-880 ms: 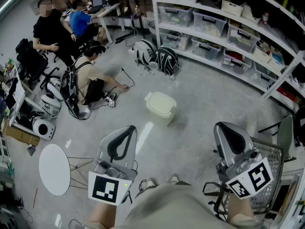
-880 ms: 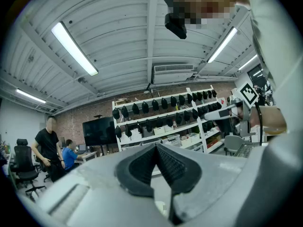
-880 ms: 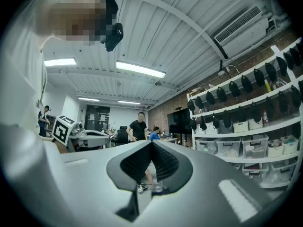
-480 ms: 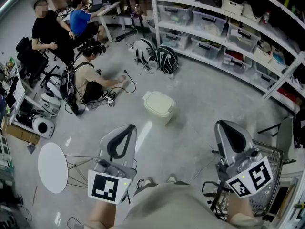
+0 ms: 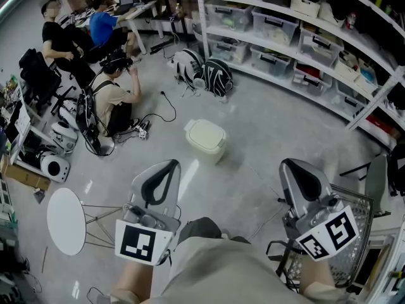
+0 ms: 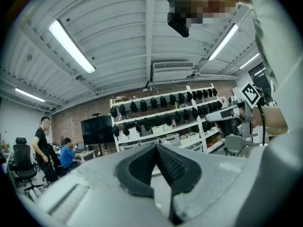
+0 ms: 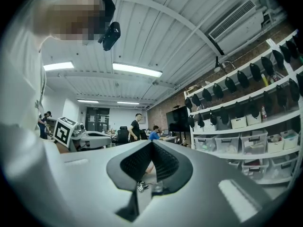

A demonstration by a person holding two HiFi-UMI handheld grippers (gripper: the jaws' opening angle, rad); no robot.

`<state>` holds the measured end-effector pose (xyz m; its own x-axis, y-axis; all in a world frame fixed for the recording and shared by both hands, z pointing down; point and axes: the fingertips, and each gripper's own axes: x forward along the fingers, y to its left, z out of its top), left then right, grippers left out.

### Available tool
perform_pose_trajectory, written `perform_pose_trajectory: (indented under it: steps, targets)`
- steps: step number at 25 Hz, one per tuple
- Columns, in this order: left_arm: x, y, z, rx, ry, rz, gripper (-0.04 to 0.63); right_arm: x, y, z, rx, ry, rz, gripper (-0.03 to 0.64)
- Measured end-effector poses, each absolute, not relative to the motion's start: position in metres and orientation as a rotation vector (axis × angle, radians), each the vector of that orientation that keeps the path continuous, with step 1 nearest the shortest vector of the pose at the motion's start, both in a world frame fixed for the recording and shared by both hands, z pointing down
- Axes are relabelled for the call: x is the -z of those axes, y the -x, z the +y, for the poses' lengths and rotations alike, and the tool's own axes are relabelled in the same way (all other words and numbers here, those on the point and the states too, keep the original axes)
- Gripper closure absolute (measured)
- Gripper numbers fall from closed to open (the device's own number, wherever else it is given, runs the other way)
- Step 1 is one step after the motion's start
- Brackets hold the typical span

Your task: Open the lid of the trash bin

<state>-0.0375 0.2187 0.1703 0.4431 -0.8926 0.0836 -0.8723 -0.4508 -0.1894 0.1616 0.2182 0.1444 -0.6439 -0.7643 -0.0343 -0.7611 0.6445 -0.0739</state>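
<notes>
Ahead of you a person sits on the floor; two backpacks lie by the shelves of bins, and a wire cart stands at your right.

Left tool jaws pressed together, nothing between (shelving behind).

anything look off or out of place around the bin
Nothing looks spilled or broken. The bin stands upright, lid shut, alone on the open floor. The only loose ends are a cable snaking across the floor to its left and backpacks lying by the shelves.
</notes>
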Motion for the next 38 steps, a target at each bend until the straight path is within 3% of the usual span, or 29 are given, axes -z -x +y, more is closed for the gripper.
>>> perform_pose_trajectory:
  steps: [12,38]
  targets:
    - [-0.177,0.044,0.164,0.233,2.582,1.555,0.594,-0.162,-0.158,0.171,0.111,1.344,2.811,0.614]
    - [-0.250,0.123,-0.089,0.381,2.723,1.563,0.594,-0.241,-0.064,-0.092,0.339,1.433,2.933,0.614]
